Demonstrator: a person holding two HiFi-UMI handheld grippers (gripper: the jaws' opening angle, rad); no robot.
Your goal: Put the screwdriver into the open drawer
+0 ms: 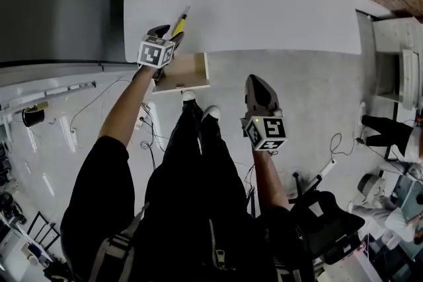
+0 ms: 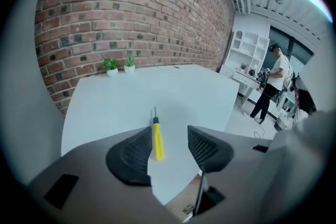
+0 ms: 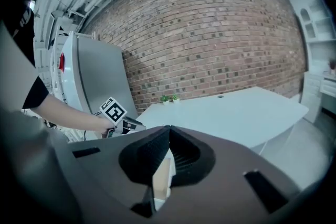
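The white table [image 1: 264,3] fills the far half of the head view, and the open drawer [image 1: 186,73] juts out from under its near edge, wooden inside showing.

The left gripper [image 1: 165,35] hangs just beyond the drawer's back left corner, over the table edge. Its jaws stand well apart and their pads press on nothing. The right gripper [image 1: 258,84] is off to the drawer's right, over the floor and clear of the table. In the right gripper view its jaws [image 3: 169,150] meet at the tips with nothing between them.

The yellow screwdriver [image 1: 180,24] lies flat on the tabletop just beyond the drawer's left part, handle toward the drawer and metal tip pointing away. In the left gripper view the screwdriver [image 2: 157,139] lies straight ahead of the left gripper [image 2: 169,147], seen in the gap between the jaws and nearer the left one. Its long axis runs almost along the line the gripper points.

The left hand is plainly the nearer one. By my reading, the pads would close across the handle's width, and the carry to the drawer is a short pull back toward the person.
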